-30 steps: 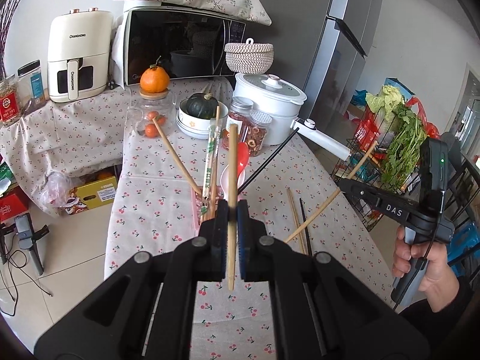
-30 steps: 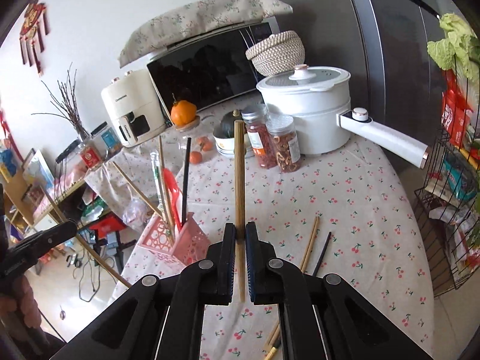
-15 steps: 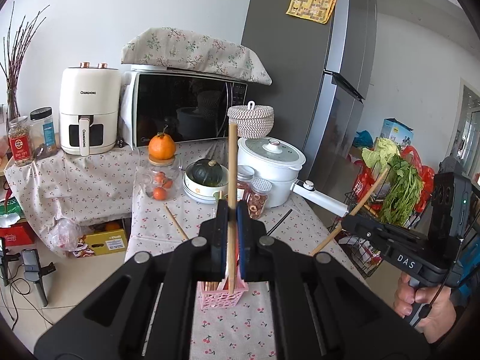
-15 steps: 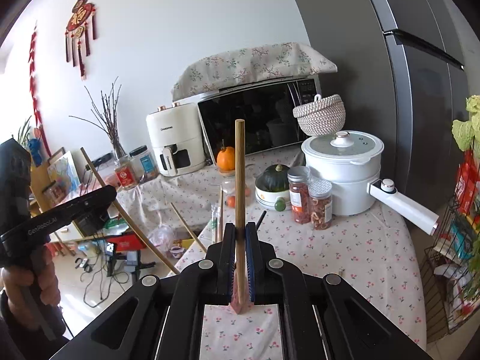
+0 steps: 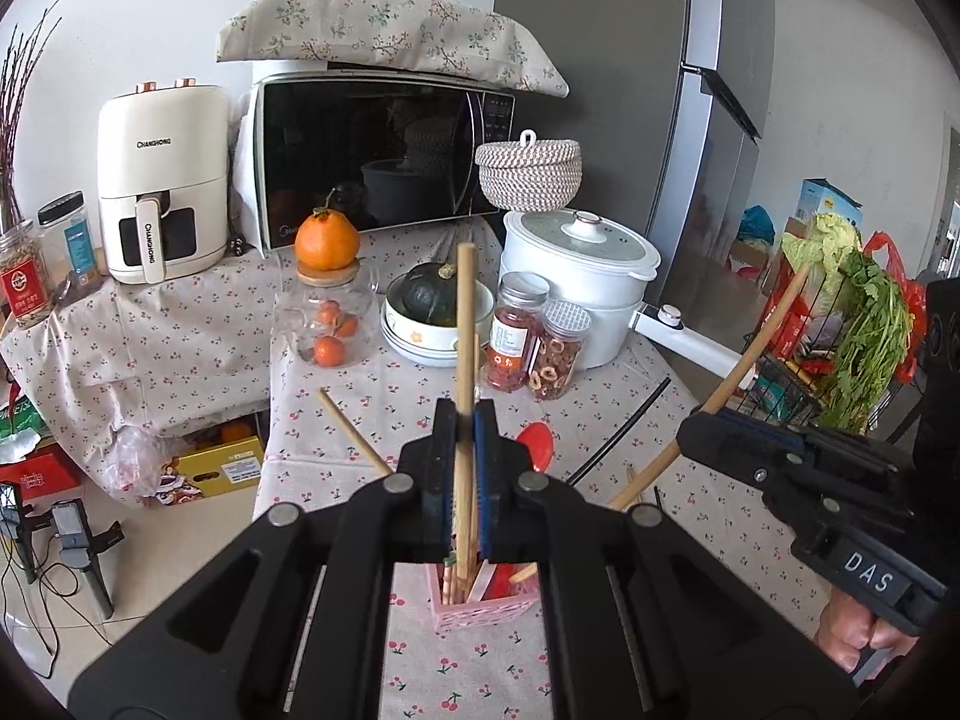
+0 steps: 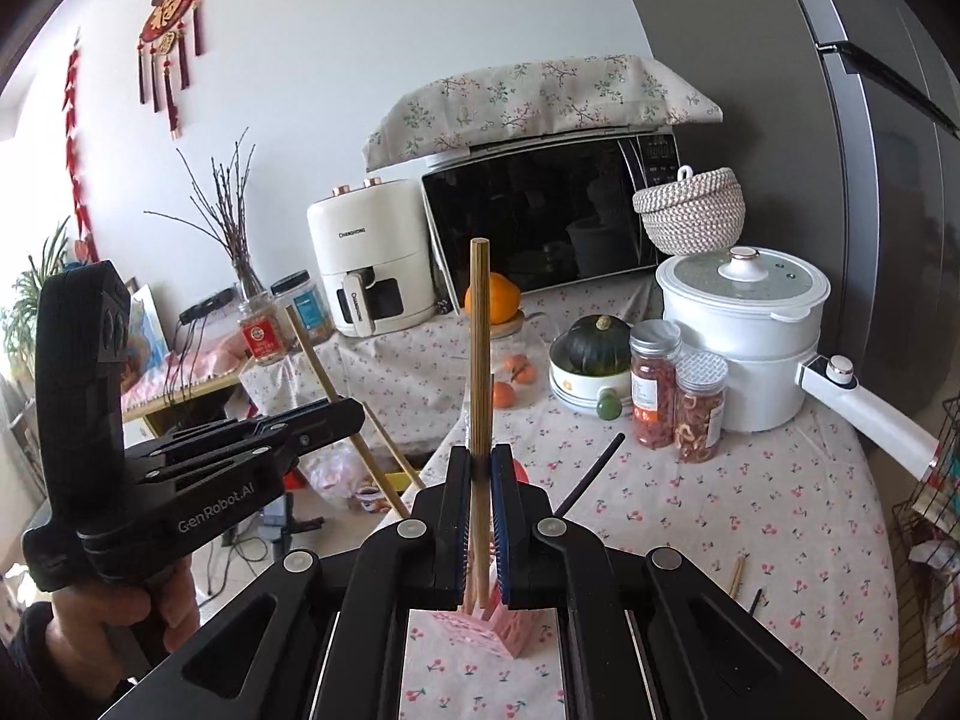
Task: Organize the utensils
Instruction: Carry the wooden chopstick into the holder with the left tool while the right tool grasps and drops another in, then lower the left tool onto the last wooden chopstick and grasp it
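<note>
My left gripper [image 5: 463, 420] is shut on a wooden chopstick [image 5: 465, 324] held upright, its lower end in the pink utensil basket [image 5: 486, 603] below the jaws. My right gripper [image 6: 480, 462] is shut on another wooden chopstick [image 6: 479, 348], also upright, its lower end at the same pink basket [image 6: 480, 630]. The basket holds several chopsticks, a black one [image 5: 624, 438] and a red spoon [image 5: 536, 443]. Each gripper shows in the other's view: the right one [image 5: 696, 438] at the right, the left one [image 6: 354, 414] at the left. Loose chopsticks [image 6: 737, 576] lie on the tablecloth.
Behind the basket stand two spice jars [image 5: 534, 348], a bowl with a squash [image 5: 438, 312], a glass jar topped by an orange [image 5: 327, 324] and a white pot [image 5: 576, 282] with a long handle. A microwave [image 5: 384, 150], air fryer [image 5: 162, 180] and fridge [image 5: 630, 90] stand behind. A vegetable rack [image 5: 840, 330] stands right.
Both grippers tilted up from the table a second ago, then came down over the pink basket. Both chopsticks' lower ends now reach the basket.
</note>
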The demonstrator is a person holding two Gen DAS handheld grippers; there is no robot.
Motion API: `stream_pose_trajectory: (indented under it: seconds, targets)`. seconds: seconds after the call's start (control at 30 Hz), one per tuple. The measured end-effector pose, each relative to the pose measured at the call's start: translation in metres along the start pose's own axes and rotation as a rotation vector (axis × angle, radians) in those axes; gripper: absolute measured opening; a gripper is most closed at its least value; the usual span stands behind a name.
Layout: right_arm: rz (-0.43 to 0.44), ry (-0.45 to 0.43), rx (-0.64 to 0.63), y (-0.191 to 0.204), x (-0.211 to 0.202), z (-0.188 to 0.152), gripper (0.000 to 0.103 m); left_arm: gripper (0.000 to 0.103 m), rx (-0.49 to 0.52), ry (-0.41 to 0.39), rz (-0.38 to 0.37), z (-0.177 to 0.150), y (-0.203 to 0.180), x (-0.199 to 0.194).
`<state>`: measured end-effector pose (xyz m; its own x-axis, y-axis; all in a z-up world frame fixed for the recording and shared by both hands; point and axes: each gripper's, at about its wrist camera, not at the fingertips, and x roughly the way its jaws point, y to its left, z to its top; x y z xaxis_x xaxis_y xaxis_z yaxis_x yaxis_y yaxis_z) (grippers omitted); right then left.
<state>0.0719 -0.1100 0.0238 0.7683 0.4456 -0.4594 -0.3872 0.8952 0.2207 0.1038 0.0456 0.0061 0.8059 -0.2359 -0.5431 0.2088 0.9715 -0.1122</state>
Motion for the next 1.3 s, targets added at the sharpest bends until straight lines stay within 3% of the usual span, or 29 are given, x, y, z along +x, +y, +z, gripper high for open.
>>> stream_pose_trajectory:
  seconds: [0.13,0.33,0.37,0.47,0.53,0.73,0.93,1.13,1.3]
  targets:
    - [0.006,0.057,0.023,-0.005,0.021,-0.006,0.007,0.007,-0.007,0.059,-0.002,-0.005,0.002,0.014]
    - [0.012,0.097,0.071,-0.017,0.038,-0.012,0.008,0.01,-0.032,0.078,0.005,-0.006,0.006,0.021]
    - [0.005,0.1,0.084,-0.019,0.037,-0.012,0.01,0.013,-0.04,0.083,0.01,-0.006,0.006,0.021]
    - [0.021,0.071,0.116,-0.025,0.024,-0.007,0.021,0.037,-0.058,0.077,0.008,-0.007,0.007,0.016]
    - [0.034,0.031,0.131,-0.028,0.01,-0.001,0.034,0.053,-0.06,0.065,0.011,-0.007,0.005,0.009]
    - [0.038,-0.037,0.162,-0.04,-0.026,0.007,0.054,0.081,-0.074,0.067,0.018,-0.011,-0.001,-0.003]
    - [-0.036,-0.017,0.106,-0.044,-0.045,0.001,0.075,0.095,-0.065,0.114,0.09,-0.028,-0.012,-0.005]
    - [-0.084,0.015,0.072,-0.05,-0.059,-0.014,0.084,0.098,-0.051,0.16,0.073,-0.041,-0.026,-0.006]
    - [-0.148,0.063,0.071,-0.063,-0.064,-0.029,0.086,0.1,-0.027,0.214,0.05,-0.054,-0.042,0.0]
